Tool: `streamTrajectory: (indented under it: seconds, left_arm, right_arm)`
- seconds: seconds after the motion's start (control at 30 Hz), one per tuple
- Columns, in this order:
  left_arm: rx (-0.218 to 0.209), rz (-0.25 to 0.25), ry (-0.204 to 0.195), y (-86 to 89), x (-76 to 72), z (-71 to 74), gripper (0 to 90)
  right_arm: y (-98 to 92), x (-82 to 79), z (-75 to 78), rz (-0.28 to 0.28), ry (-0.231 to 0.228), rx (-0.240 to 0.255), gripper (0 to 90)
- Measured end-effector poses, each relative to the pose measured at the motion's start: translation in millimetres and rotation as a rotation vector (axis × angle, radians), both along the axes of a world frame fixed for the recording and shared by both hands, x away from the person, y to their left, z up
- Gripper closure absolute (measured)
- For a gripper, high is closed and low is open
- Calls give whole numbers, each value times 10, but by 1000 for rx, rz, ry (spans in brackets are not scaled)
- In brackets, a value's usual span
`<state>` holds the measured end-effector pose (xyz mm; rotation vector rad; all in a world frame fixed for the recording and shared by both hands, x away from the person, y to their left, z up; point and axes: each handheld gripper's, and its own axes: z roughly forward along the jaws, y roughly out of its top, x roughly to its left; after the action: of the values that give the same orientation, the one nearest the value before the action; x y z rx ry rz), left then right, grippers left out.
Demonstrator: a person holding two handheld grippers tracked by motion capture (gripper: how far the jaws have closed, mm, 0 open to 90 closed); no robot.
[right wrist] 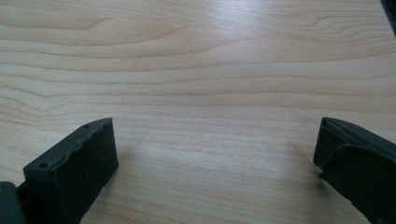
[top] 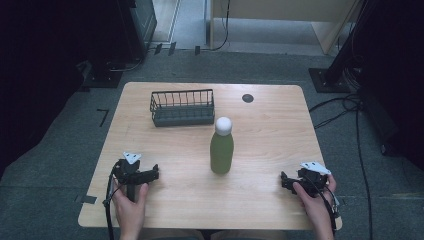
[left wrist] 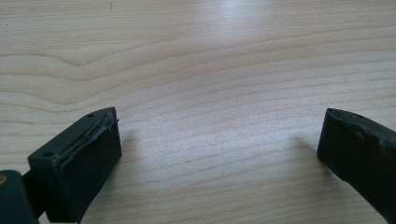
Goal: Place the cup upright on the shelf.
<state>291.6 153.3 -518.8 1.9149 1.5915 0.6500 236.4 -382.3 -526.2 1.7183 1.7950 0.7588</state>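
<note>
wire basket (top: 182,107) far left on table (top: 270,130) | black disc (top: 247,98) beside it

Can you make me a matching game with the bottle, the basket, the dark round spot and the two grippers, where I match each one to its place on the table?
Things:
1. green bottle
2. wire basket
3. dark round spot
4. left gripper and right gripper

Places:
A. far edge of the table, right of the middle
B. near edge, one on each side, fingers open
C. standing upright in the middle
D. far side, left of the middle

Pairs: 1-C, 2-D, 3-A, 4-B
</note>
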Motion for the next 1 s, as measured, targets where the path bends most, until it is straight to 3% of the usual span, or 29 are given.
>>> streamTrajectory:
  seconds: [0.1, 0.3, 0.5, 0.7, 1.0]
  left_arm:
    - [0, 0, 0, 0, 0, 0, 1]
    - [0, 0, 0, -1, 0, 0, 1]
    - [0, 0, 0, 0, 0, 0, 1]
    - [0, 0, 0, 0, 0, 0, 1]
    - [1, 0, -1, 0, 0, 0, 1]
  right_arm:
    - [44, 8, 53, -3, 1, -33, 0]
    - [232, 60, 207, 26, -25, 18, 0]
    - [491, 132, 365, 82, -56, 27, 0]
    - [691, 177, 481, 121, -77, 68, 0]
    - [944, 193, 571, 185, -96, 72, 2]
